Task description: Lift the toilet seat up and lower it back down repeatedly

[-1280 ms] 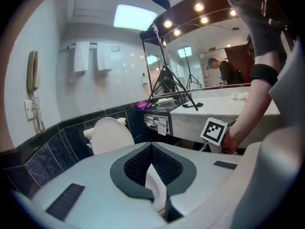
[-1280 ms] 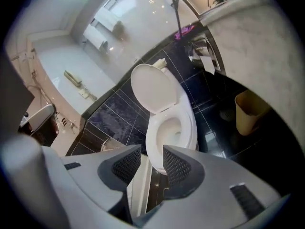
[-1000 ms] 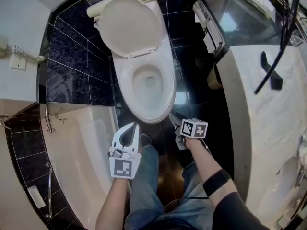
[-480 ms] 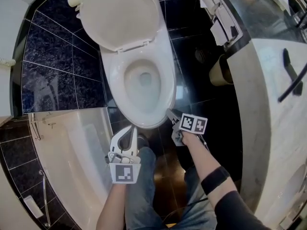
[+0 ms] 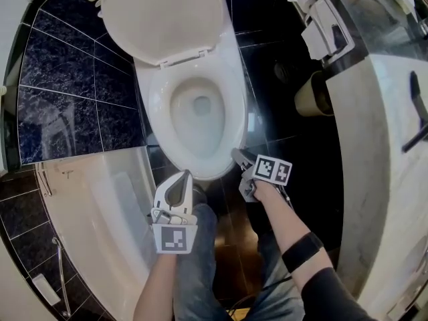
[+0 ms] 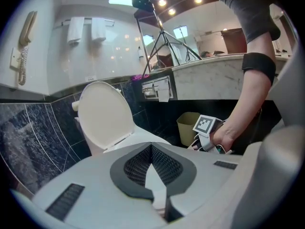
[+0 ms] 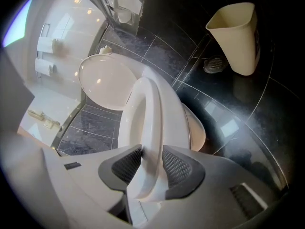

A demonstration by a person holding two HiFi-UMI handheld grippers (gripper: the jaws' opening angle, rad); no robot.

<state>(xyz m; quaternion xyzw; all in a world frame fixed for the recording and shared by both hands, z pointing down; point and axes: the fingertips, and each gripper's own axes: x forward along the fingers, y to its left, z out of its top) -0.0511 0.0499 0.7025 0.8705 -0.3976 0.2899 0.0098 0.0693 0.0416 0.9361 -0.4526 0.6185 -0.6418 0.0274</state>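
Note:
The white toilet has its lid (image 5: 160,15) raised against the tank, and the seat (image 5: 155,105) lies around the bowl. My right gripper (image 5: 236,156) is at the seat's front right edge. In the right gripper view the seat rim (image 7: 147,113) runs between the two dark pads (image 7: 178,168), which touch it on both sides, so the gripper (image 7: 150,163) is shut on it. My left gripper (image 5: 188,174) hangs just in front of the bowl. Its tips meet and it holds nothing (image 6: 151,147).
A bathtub (image 5: 100,212) lies to the left and a marble counter (image 5: 381,166) to the right. A cream waste bin (image 5: 311,92) stands on the dark tiled floor beside the toilet, below a paper holder (image 5: 321,25). The person's jeans-clad legs (image 5: 200,259) are below the grippers.
The head view has shifted, so the toilet sits higher and larger in frame. The right gripper has stayed at the seat's front right edge, and the left gripper has hardly moved.

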